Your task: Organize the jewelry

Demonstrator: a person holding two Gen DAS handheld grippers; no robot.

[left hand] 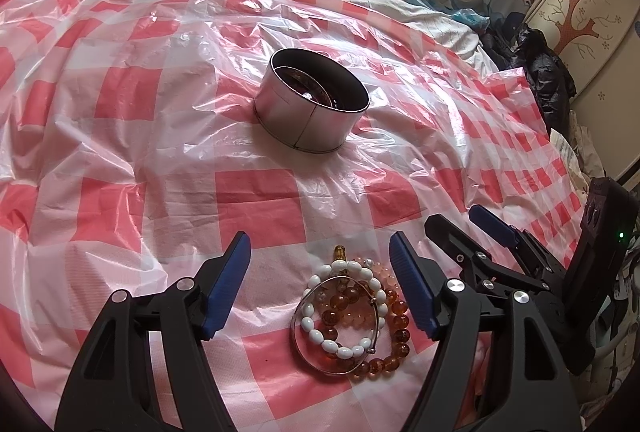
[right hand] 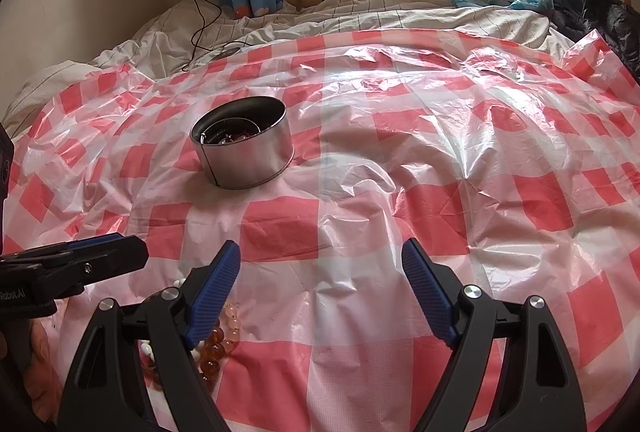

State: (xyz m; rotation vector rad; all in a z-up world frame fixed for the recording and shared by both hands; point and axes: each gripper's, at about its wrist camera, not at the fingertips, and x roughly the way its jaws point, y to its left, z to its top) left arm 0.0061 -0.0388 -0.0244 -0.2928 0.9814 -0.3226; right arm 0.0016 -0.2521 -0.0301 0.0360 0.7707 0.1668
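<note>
Red-and-white checks, blue pads, amber and white beads

Between the left gripper's (left hand: 320, 256) blue-padded jaws: a white bead bracelet (left hand: 344, 308), amber bead bracelets (left hand: 394, 332); beyond, a silver tin (left hand: 310, 119) on the red-and-white checked plastic sheet (left hand: 132, 191).

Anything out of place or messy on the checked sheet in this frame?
The bracelets lie in a tangled heap on the checked plastic sheet, not in the round metal tin farther back. The sheet is crumpled. Nothing looks spilled or broken.
</note>
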